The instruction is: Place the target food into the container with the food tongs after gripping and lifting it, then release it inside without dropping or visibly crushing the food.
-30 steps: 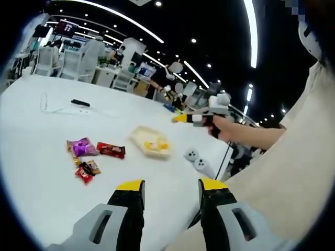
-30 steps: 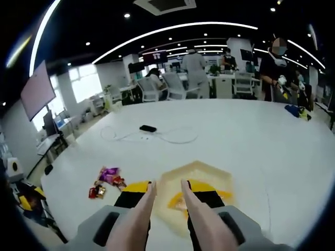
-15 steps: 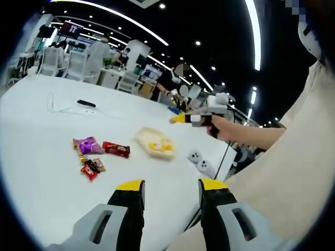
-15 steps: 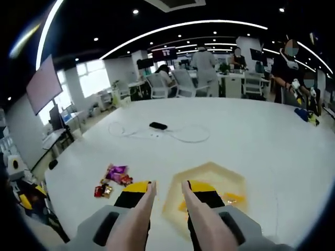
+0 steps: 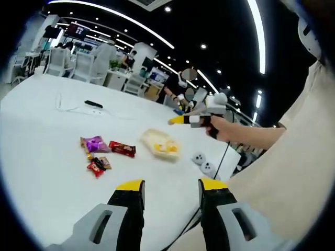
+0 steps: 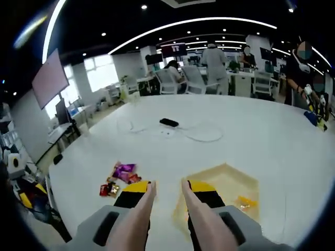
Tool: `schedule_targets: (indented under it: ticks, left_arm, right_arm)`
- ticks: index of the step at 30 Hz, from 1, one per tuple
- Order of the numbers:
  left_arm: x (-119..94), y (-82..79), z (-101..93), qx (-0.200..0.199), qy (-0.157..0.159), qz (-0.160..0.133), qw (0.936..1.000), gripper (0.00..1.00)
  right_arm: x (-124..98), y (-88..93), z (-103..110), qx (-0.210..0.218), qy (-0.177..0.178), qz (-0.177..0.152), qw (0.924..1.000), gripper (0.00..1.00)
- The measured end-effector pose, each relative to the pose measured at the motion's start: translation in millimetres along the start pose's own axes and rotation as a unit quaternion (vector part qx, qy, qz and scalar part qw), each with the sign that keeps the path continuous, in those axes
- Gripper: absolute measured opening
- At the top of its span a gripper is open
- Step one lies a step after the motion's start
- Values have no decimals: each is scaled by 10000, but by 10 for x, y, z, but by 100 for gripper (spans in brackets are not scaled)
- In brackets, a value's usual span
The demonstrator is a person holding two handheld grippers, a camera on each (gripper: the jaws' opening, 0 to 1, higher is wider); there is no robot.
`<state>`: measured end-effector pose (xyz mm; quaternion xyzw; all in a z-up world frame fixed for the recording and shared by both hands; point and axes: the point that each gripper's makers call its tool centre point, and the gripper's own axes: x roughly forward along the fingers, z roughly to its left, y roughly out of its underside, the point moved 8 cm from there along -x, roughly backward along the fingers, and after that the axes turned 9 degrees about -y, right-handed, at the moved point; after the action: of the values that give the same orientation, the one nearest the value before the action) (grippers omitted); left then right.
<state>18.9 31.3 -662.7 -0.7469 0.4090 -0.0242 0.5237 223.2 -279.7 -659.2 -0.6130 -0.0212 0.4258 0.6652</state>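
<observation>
Tongs point(image 6: 166, 201) clamped in right gripper point(image 6: 166, 194), arms spread, tips empty, hovering over near edge of container point(image 6: 225, 191). Yellow food piece point(image 6: 245, 202) already lying inside container, off to right of tongs. Wrapped snacks point(image 6: 119, 179) in loose pile left of container on white table point(image 6: 235, 136). Left gripper point(image 5: 168, 189) jaws apart, nothing between, well back from container point(image 5: 163, 145). Black phone point(image 6: 168, 122) with white cable beyond container.

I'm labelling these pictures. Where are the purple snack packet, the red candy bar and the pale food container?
purple snack packet point(image 5: 94, 144), left gripper view, middle of the wrapper.
red candy bar point(image 5: 122, 149), left gripper view, middle of the wrapper.
pale food container point(image 6: 246, 181), right gripper view, bare inner floor.
</observation>
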Motion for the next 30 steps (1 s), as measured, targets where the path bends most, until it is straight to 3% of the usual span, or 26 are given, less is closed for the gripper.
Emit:
schedule_targets:
  ticks: [30]
  left_arm:
    - [-296,182,12,-353,-578,-275,9973,40]
  right_arm:
    - [448,-76,414,-412,-680,305,9964,26]
